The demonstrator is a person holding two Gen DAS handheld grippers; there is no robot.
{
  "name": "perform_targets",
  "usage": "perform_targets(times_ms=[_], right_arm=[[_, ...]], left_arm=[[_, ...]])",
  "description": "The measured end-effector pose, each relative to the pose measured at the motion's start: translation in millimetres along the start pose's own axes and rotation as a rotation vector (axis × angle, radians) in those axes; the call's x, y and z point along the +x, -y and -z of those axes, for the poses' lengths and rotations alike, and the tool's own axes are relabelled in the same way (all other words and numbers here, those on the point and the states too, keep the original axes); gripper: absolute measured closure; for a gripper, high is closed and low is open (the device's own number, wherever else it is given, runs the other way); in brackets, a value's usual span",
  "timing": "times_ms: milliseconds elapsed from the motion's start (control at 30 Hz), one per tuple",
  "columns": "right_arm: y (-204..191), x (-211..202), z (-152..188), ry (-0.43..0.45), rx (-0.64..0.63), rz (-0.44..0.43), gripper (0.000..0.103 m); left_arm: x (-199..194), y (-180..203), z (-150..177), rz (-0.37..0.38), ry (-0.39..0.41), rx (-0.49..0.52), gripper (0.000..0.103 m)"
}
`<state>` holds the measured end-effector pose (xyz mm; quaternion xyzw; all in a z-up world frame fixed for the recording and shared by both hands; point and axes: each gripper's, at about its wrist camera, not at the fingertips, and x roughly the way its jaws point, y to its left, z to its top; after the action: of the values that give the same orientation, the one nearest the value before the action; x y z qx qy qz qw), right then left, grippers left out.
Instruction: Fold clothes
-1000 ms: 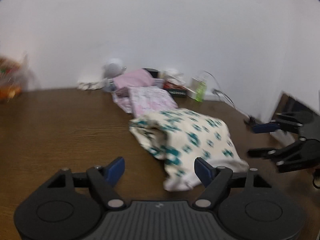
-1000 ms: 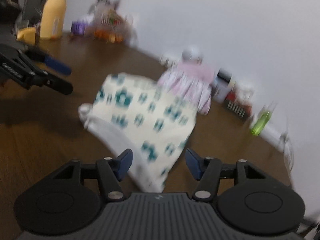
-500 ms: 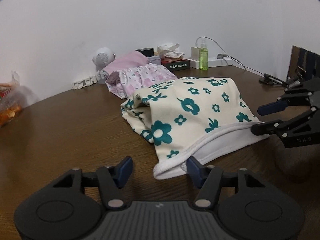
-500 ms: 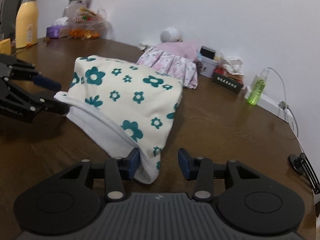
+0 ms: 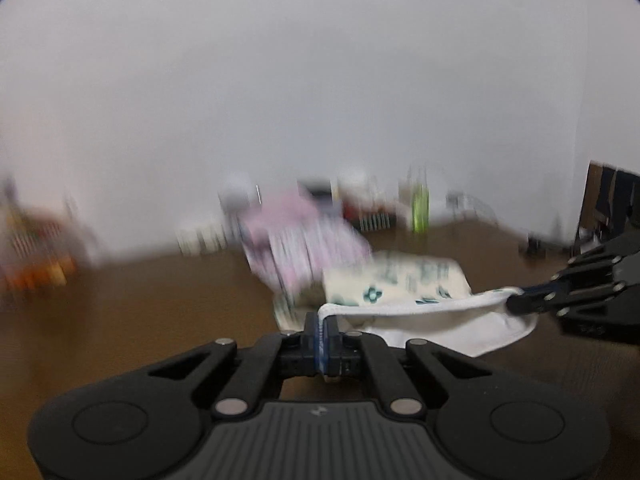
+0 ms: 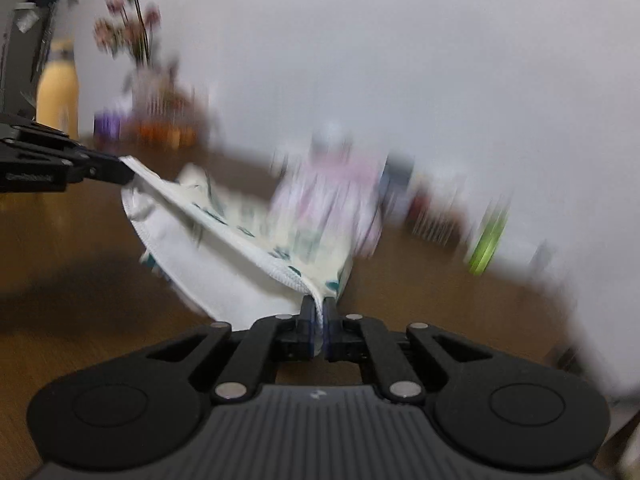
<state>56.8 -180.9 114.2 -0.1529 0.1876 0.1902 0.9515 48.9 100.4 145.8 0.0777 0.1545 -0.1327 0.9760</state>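
- Left black two-finger gripper (image 5: 325, 334): jaws pressed together, pinching one end of the stitched white hem of the cream cotton garment with teal flower print (image 5: 404, 284).
- Right black two-finger gripper (image 6: 318, 322): jaws likewise clamped on the hem's opposite end.
- Garment: hem stretched taut between both grippers; soft body sags toward the brown wooden table (image 5: 140, 312), near its far edge.
- Pink-and-white frilled cloth (image 6: 332, 192): just behind the garment; blurred.
- Green translucent bottle (image 6: 486, 246): upright by the white wall.

bare brown table (image 5: 120, 320) left of cream garment (image 5: 400, 284), pink clothes (image 5: 304, 240) crowding just behind it
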Motion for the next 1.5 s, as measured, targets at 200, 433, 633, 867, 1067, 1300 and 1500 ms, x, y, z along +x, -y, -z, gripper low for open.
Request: perform_targets(times_ms=[200, 433, 633, 867, 1067, 1300, 1500], right_arm=[[-10, -141, -111, 0.34, -0.216, 0.166, 0.101], [-56, -250, -156, 0.504, -0.432, 0.252, 0.101], [-62, -238, -159, 0.414, -0.418, 0.24, 0.101], [-56, -238, -173, 0.39, -0.324, 0.179, 0.101], [-66, -251, -172, 0.421, -0.341, 0.183, 0.101], [-70, -256, -157, 0.404, -0.333, 0.145, 0.101], [-74, -251, -137, 0.358, -0.323, 0.141, 0.101]], left_arm=[[-124, -2, -102, -0.042, 0.341, 0.059, 0.103], [-233, 14, -140, 0.143, 0.475, 0.067, 0.099], [-258, 71, -66, 0.354, 0.436, 0.058, 0.039], [-280, 122, -38, 0.448, 0.447, 0.101, 0.01], [-235, 112, -33, 0.198, 0.432, -0.028, 0.012], [-204, 67, -30, 0.317, 0.298, -0.241, 0.023], [-171, 67, -7, 0.295, 0.092, -0.255, 0.081]])
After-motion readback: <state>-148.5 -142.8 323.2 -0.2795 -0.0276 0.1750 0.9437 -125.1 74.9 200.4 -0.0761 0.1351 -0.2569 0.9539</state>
